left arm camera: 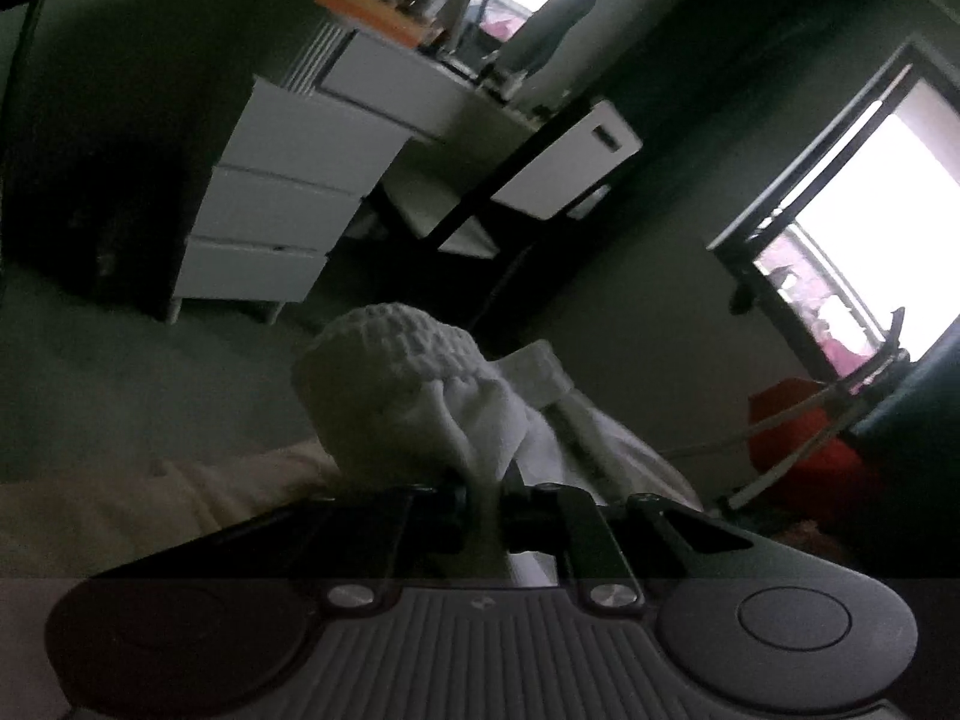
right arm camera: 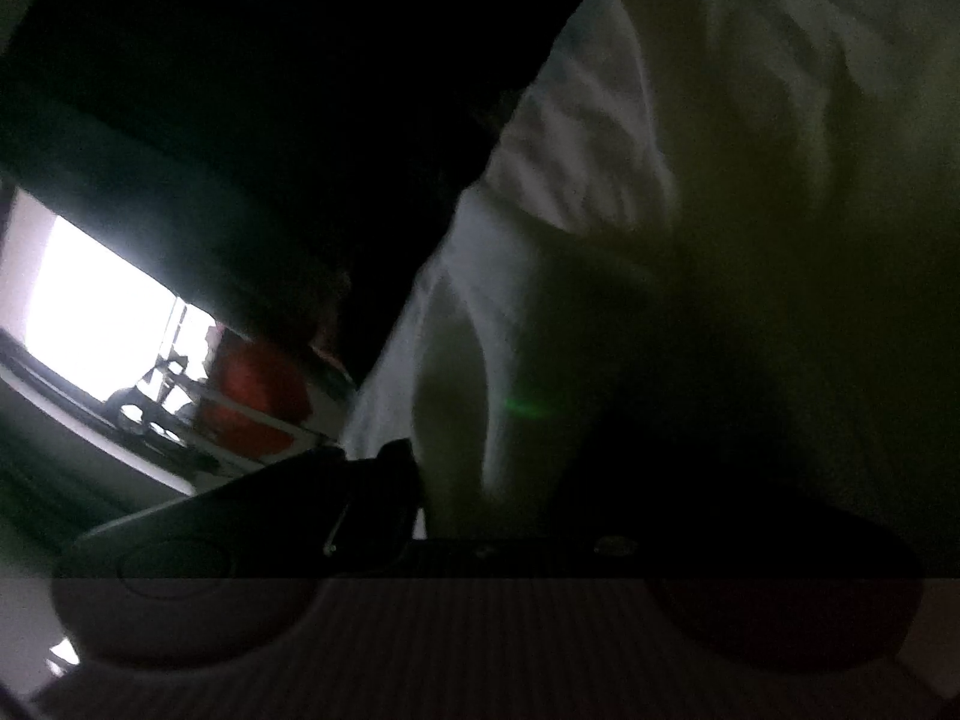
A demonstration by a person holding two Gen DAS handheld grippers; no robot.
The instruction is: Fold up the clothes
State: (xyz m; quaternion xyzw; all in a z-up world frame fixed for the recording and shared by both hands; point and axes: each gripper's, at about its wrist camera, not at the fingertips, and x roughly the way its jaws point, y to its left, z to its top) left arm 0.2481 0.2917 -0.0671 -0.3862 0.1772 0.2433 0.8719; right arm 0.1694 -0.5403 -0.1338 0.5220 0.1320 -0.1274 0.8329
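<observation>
White garment with ribbed knit cuff (left arm camera: 420,396): soft cotton-like cloth, bunched and gathered, centre of the left wrist view. The ribbed band arches over the top of the bundle; a second ribbed edge shows just to its right. The cloth runs down into the left gripper (left arm camera: 483,501), whose black jaws stand nearly closed and pinch a fold of it at lower centre.

Same white cloth (right arm camera: 540,276) in the right wrist view: fills the centre and right of the frame, creased, much of it in deep shadow and blurred. It drops to the right gripper (right arm camera: 444,516) at lower centre; one black finger (right arm camera: 390,492) is plain at its left, the other is lost in the dark. The jaws are drawn close together, with cloth passing down between them.

Pale cream bedding surface (left arm camera: 150,510): lower left of the left wrist view, under the bundle.

White chest of drawers (left arm camera: 282,204): upper left centre, three drawer fronts showing, cluttered top.

White folding chair with dark frame (left arm camera: 540,180): just right of the drawers.

Bright window with dark frame (left arm camera: 852,198): right edge; also at the left (right arm camera: 90,312) of the right wrist view.

Red rounded object (left arm camera: 804,444): lower right, below the window; identity unclear.
</observation>
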